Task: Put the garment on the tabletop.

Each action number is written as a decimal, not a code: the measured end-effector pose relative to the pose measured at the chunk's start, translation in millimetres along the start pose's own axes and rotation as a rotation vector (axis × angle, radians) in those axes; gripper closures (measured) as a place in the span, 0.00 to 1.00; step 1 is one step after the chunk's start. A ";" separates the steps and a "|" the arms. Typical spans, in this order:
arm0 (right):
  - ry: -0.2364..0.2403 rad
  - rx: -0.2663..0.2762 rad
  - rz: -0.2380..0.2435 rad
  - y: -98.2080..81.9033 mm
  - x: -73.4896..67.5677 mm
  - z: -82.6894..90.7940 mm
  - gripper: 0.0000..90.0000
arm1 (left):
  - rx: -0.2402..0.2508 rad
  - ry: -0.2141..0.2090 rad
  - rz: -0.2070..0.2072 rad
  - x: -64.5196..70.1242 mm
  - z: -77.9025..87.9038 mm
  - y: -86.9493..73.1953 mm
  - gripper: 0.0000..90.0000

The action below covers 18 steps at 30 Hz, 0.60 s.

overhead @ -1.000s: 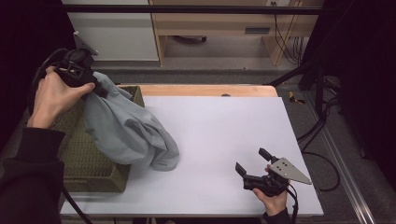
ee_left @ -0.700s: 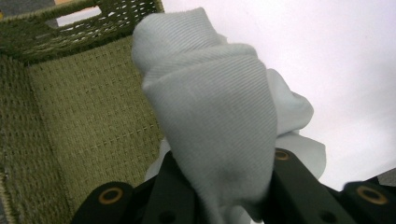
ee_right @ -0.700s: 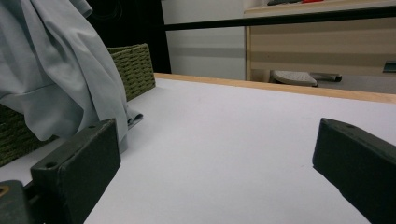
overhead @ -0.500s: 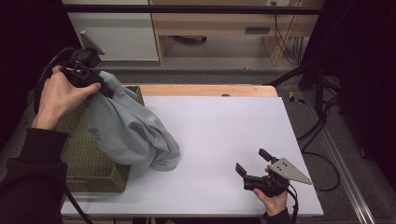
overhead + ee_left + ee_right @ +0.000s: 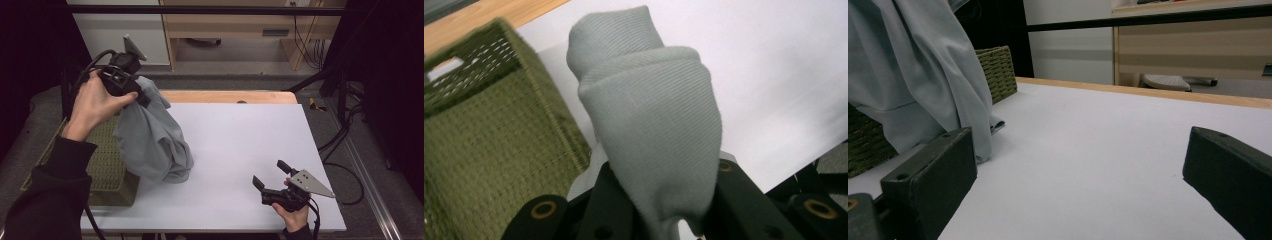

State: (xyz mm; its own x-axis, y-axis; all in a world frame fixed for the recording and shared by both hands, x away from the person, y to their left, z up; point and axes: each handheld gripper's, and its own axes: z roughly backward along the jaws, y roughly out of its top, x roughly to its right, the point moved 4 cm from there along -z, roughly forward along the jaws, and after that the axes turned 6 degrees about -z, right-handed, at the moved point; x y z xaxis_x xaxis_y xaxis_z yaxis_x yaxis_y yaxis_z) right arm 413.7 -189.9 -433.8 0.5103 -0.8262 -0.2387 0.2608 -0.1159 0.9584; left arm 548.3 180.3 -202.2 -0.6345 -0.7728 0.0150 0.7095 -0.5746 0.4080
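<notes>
Your worktop (image 5: 240,135) carries a green woven basket (image 5: 107,165) at its left edge, and the grey garment (image 5: 152,142) hangs from your left tongs (image 5: 131,92), long axis running nearly straight down, its lower folds resting on the worktop just beside the basket. Those left tongs are clamped on the garment's bunched top, as the left gripper view shows (image 5: 649,125). Your right tongs (image 5: 272,181) rest near the front edge, jaws apart with nothing between them, well apart from the garment, which lies off to their left (image 5: 913,75).
</notes>
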 end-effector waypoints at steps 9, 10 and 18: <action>0.004 0.009 0.002 2.2 0.0 2.5 0.01 | 0.027 -0.034 -0.097 41.0 -9.0 20.5 0.89; 0.002 0.007 -0.004 2.2 -0.1 2.7 0.01 | 0.030 -0.033 -0.113 45.1 -10.0 22.5 0.89; 0.000 0.003 0.000 2.6 -0.3 3.8 0.01 | 0.035 -0.055 -0.200 75.8 -22.6 35.1 0.89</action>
State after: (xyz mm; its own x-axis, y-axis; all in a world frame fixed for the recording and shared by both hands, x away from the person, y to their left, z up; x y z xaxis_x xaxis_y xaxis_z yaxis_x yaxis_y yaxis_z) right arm 411.2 -192.0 -430.6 0.5103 -0.8261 -0.2392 0.2589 -0.1176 0.9587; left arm 532.1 95.4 -207.3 -0.7779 -0.6281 -0.0196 0.5577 -0.7044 0.4389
